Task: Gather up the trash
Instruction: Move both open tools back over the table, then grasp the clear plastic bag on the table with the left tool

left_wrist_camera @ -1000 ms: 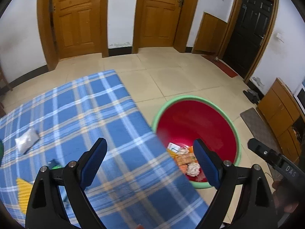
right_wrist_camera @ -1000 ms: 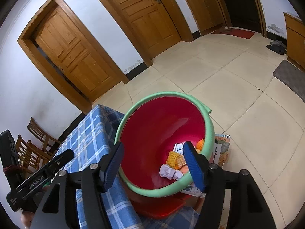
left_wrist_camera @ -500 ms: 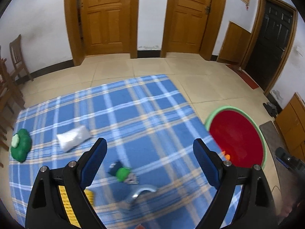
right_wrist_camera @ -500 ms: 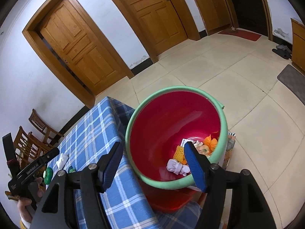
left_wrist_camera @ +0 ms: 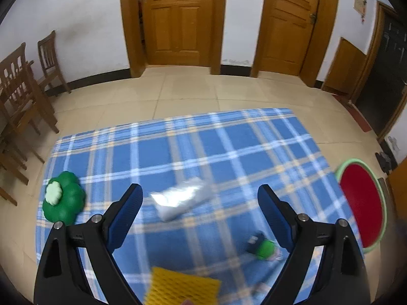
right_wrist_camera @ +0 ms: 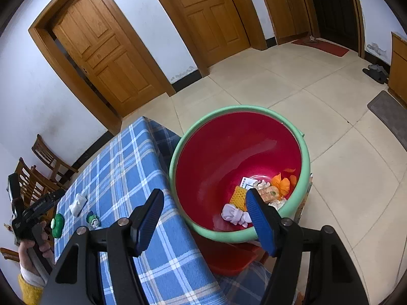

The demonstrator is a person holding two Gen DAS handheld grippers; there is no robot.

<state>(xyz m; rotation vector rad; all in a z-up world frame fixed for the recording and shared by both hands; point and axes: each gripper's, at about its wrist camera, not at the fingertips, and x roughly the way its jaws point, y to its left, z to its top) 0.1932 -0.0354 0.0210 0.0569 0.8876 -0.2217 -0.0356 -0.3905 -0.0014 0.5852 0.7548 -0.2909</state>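
Note:
My left gripper [left_wrist_camera: 199, 203] is open and empty above the blue plaid tablecloth [left_wrist_camera: 229, 147]. Between and just beyond its fingers lies a clear plastic bag [left_wrist_camera: 182, 198]. A yellow foam net [left_wrist_camera: 183, 289] lies at the near edge, and a small green and dark piece of trash [left_wrist_camera: 263, 246] lies to the right. My right gripper [right_wrist_camera: 203, 203] is open and empty over the near rim of the red basin with a green rim [right_wrist_camera: 239, 167], which holds several pieces of trash [right_wrist_camera: 259, 193]. The basin also shows in the left wrist view [left_wrist_camera: 361, 200].
A green flower-shaped object [left_wrist_camera: 63, 198] sits at the table's left edge. Wooden chairs [left_wrist_camera: 23, 89] stand on the left. Wooden doors [left_wrist_camera: 178, 20] line the far wall. The left gripper and the hand holding it show in the right wrist view [right_wrist_camera: 33, 218].
My left gripper has swung left from the basin to over the table, now facing the plastic bag. My right gripper has drawn back slightly and stays over the basin.

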